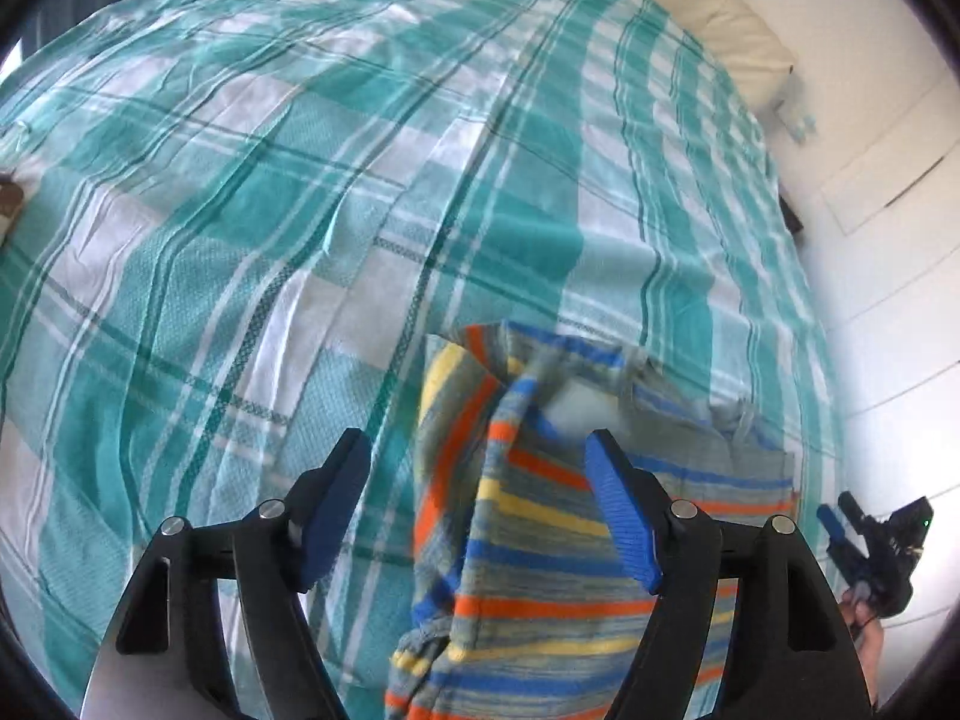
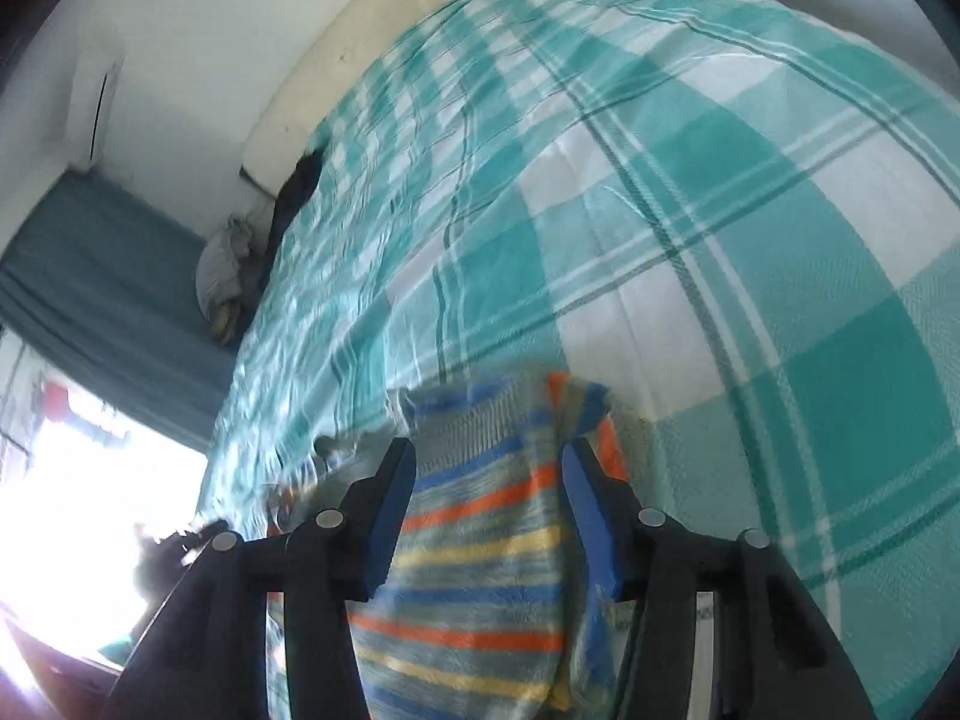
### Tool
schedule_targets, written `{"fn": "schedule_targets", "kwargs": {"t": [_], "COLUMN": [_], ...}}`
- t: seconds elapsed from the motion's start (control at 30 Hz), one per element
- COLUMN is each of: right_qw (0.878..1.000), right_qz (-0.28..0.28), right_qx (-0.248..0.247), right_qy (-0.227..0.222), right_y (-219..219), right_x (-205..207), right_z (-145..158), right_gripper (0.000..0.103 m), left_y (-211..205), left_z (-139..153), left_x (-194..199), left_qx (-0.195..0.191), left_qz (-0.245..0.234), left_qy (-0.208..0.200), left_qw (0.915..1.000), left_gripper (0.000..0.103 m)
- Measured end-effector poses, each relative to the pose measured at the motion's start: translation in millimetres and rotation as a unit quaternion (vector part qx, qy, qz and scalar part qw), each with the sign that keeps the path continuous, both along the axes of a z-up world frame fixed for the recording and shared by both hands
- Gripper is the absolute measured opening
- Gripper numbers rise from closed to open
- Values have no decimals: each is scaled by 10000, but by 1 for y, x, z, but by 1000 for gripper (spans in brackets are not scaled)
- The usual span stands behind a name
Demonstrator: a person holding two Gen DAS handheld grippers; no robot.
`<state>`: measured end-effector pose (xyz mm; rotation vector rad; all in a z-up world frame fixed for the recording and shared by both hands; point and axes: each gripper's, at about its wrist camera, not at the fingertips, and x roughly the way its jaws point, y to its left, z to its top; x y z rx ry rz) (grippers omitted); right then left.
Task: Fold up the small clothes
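Note:
A small striped garment (image 1: 540, 588) in grey, blue, orange and yellow lies bunched on the teal plaid bedspread (image 1: 270, 210). In the left wrist view my left gripper (image 1: 477, 441) is open wide. The cloth passes by its right finger (image 1: 624, 522), and a gap shows between the cloth and the left pad. In the right wrist view the same garment (image 2: 480, 540) fills the space between the fingers of my right gripper (image 2: 491, 447), whose jaws stand apart. The right gripper (image 1: 840, 513) also shows small at the left view's lower right edge, past the garment.
The bedspread (image 2: 720, 210) covers the whole bed. A cream pillow edge (image 1: 738, 24) lies at the far end. White floor (image 1: 888, 312) runs along the bed's side. A grey bundle (image 2: 225, 276) and teal cloth (image 2: 90, 276) sit beside a bright window (image 2: 90, 480).

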<state>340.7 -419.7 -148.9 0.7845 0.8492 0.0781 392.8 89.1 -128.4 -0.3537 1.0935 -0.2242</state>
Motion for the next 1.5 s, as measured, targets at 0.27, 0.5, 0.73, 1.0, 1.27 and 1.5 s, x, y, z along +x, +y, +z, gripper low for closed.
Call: {"fn": "schedule_targets", "kwargs": {"t": [0.27,0.5,0.73,1.0,1.27,1.5], "right_qw": [9688,9167,9373,9292,9210,9157], "right_qz": [1872,2773,2525,2482,1317,597], "right_qx": [-1589,-2767,-2397,-2693,-3643,-3928], "right_qy": [-335,789,-163,503,404,600], "right_y": [72,94,115,125,124,121], "right_x": [-52,-112,-132,-156,-223,-231], "right_z": [7,-46,-3,-49,-30,-67], "right_gripper": [52,41,44,44,77,93], "left_y": [-45,-18,-56,-67,-96,-129], "left_z": [-27,-45,-3,-56,-40,-83], "left_x": [-85,-109,-145,-173,-251,-255], "left_qx": [513,1653,1224,2044,1607,1995], "left_qz": [-1565,-1324,-1668,-1458,-1393,-1385], "left_qy": [-559,-153,-1200,-586,-1297,-1334], "left_qw": [9848,9772,9710,9662,9685,9608], "left_gripper": [74,51,80,80,98,103]}}
